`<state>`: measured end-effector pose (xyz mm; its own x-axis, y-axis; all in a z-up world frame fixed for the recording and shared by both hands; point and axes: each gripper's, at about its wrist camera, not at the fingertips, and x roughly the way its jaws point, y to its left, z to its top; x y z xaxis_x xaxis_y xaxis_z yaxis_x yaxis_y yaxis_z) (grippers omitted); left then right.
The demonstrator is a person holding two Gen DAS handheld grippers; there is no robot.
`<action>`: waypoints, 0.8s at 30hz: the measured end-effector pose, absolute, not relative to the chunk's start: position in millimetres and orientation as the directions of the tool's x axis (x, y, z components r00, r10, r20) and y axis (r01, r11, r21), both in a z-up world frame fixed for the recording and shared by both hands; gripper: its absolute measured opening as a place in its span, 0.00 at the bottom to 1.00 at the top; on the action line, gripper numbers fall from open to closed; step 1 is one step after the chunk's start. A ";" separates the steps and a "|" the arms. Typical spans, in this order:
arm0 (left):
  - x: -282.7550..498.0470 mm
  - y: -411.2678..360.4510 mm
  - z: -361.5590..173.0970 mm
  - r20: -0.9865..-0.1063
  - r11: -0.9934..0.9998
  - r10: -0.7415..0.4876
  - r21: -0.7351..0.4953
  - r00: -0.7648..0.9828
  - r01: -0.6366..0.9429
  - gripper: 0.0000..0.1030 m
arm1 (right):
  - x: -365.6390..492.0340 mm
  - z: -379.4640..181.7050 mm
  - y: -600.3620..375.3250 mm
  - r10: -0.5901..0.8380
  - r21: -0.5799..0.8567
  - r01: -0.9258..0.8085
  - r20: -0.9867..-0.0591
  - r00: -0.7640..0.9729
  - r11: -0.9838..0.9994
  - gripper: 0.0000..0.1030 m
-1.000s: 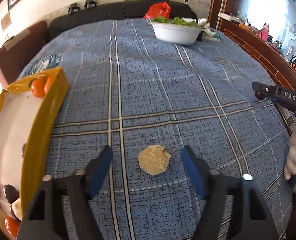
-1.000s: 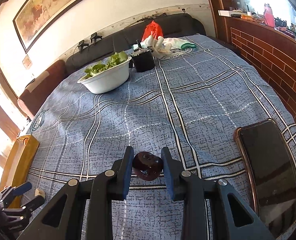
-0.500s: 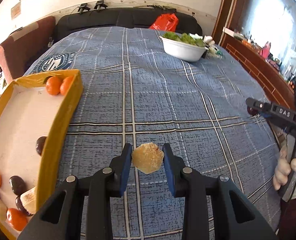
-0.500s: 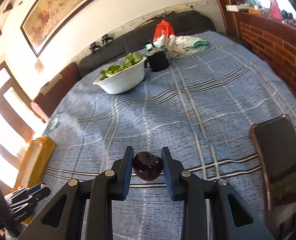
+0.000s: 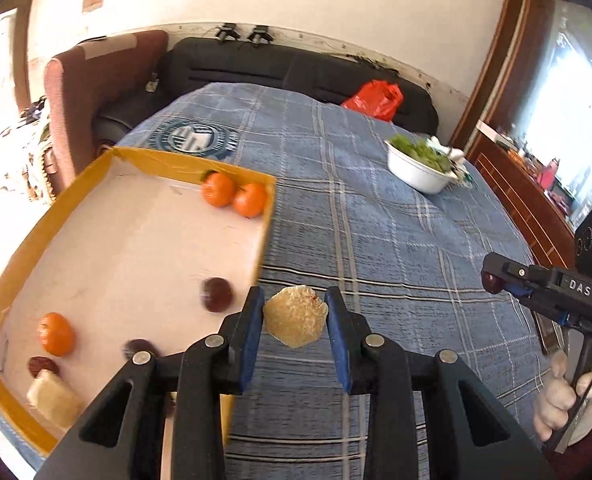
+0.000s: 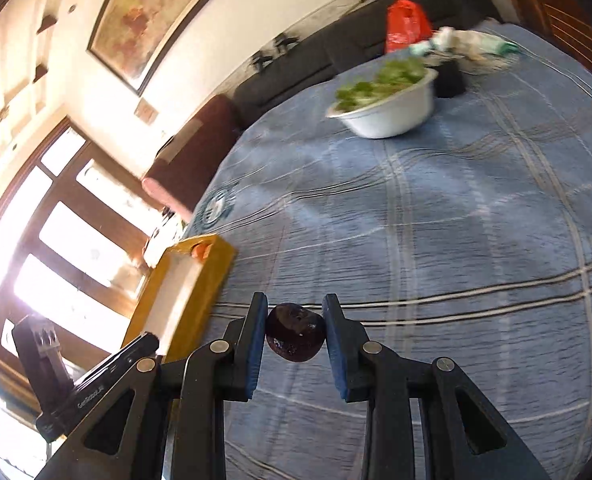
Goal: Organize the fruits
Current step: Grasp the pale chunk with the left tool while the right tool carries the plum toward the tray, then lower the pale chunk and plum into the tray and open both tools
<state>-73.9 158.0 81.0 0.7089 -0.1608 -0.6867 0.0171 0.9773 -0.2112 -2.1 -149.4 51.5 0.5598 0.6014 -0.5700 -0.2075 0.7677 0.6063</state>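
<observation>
My left gripper (image 5: 294, 320) is shut on a tan, flat fruit slice (image 5: 295, 321) and holds it above the blue plaid cloth, just right of the yellow tray (image 5: 23, 236). The tray holds oranges (image 5: 231, 194), dark plums (image 5: 217, 299) and a pale slice (image 5: 51, 398). My right gripper (image 6: 294, 332) is shut on a dark plum (image 6: 294, 337), lifted over the cloth. It also shows in the left wrist view (image 5: 492, 282) at the right. The tray shows in the right wrist view (image 6: 211, 276) to the left.
A white bowl of greens (image 5: 418, 168) (image 6: 388, 110) stands at the far side of the table. A red bag (image 5: 374, 100) lies behind it. A dark sofa and a brown armchair (image 5: 95, 96) line the back. A wooden rail runs along the right edge.
My left gripper closed on the slice, lifted it and swung left toward the tray. My right gripper carried the plum left, and the tray came closer in its view.
</observation>
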 end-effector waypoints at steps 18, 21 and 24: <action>-43.5 313.5 72.1 -0.755 0.953 0.040 -0.168 0.655 -0.252 0.29 | 10.4 48.2 92.7 0.666 0.489 -0.482 -0.673 0.321 0.727 0.31; -38.3 320.9 62.8 -0.772 0.949 0.037 -0.172 0.635 -0.265 0.30 | 14.0 36.7 118.8 0.642 0.458 -0.498 -0.705 0.302 0.736 0.31; -35.3 324.7 56.5 -0.782 0.947 0.032 -0.176 0.622 -0.270 0.30 | 17.7 25.4 137.6 0.619 0.430 -0.510 -0.730 0.288 0.745 0.31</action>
<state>-35.3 324.7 56.5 0.6219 0.0321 -0.7824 -0.2701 0.9466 -0.1759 17.8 137.6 25.4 0.2884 0.6194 -0.7302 -0.5102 0.7447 0.4302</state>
